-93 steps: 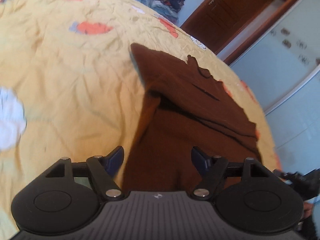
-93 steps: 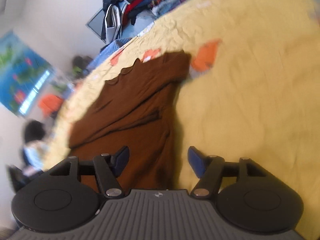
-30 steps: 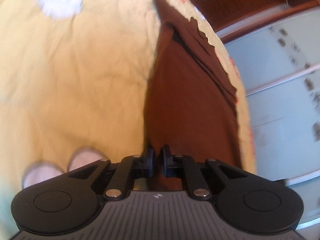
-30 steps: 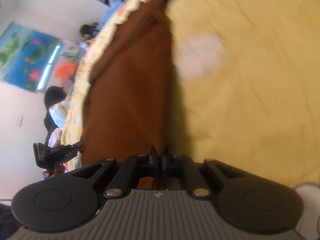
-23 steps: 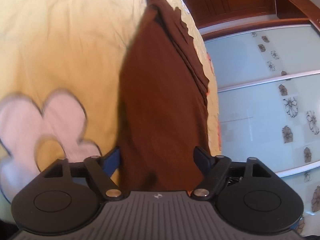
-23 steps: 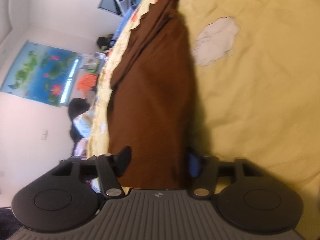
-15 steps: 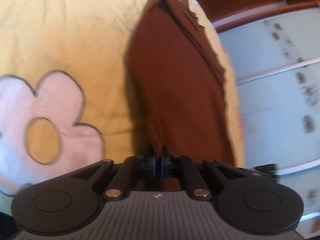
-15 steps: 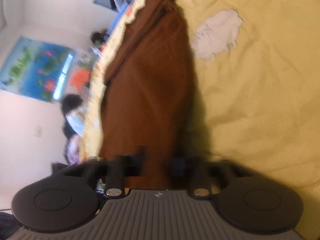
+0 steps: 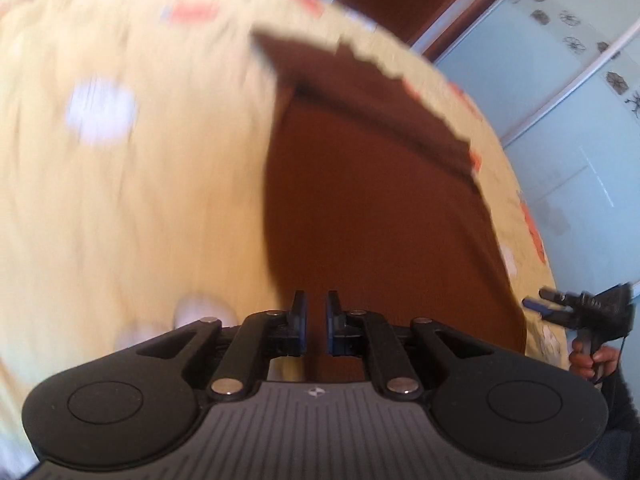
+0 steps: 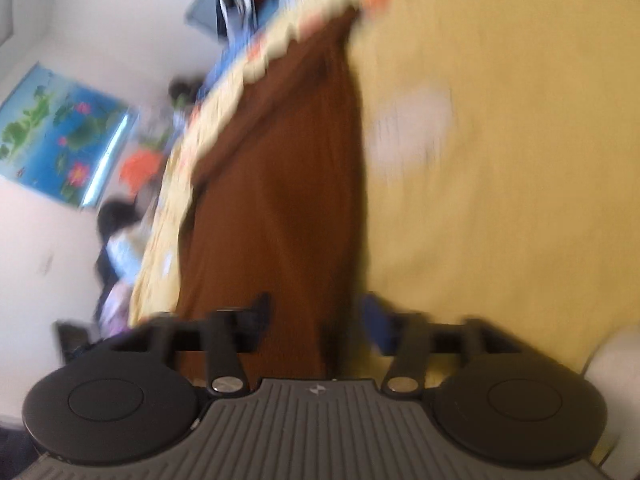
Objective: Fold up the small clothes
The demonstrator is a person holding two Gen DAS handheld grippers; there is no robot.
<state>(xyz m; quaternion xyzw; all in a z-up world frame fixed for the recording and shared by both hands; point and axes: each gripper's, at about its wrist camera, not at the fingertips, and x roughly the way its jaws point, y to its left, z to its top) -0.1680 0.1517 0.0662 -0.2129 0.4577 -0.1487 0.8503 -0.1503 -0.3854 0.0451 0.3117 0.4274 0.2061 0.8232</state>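
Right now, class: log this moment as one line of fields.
left gripper: narrow gap, jaws just opening | right gripper: open, jaws just opening | brown garment: flat on yellow bedspread, released

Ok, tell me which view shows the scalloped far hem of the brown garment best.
The left wrist view: the brown garment's scalloped hem runs clearly across the yellow bedspread, each notch readable. The right wrist view shows the same hem only as a motion-blurred edge at the bed's far side.
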